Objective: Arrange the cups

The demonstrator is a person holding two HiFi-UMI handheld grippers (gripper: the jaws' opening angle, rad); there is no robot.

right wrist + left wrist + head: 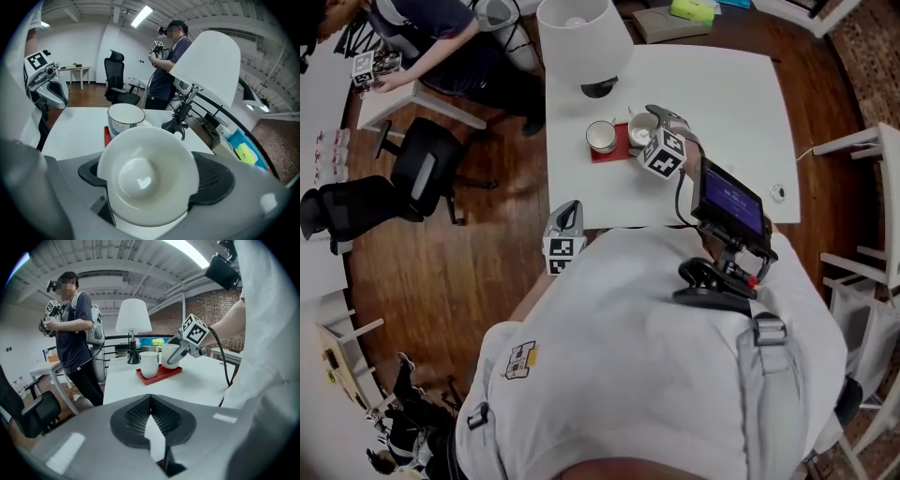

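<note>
A white table [741,103] sits under the right tongs [643,127], a white lamp [581,42] past them. A wood floor [459,272] and a black chair [427,169] lie beside the left tongs [571,207].

- There's the dark-rimmed cup [125,117]: white, a thin dark line round its lip, standing upright and mouth up on the red tray [161,373].
- And the plain cup [147,183]: white, wide-mouthed, tipped on its side, clamped between the right gripper's [150,176] wide-spread jaws, just beside the first, over the tray's other end.
</note>
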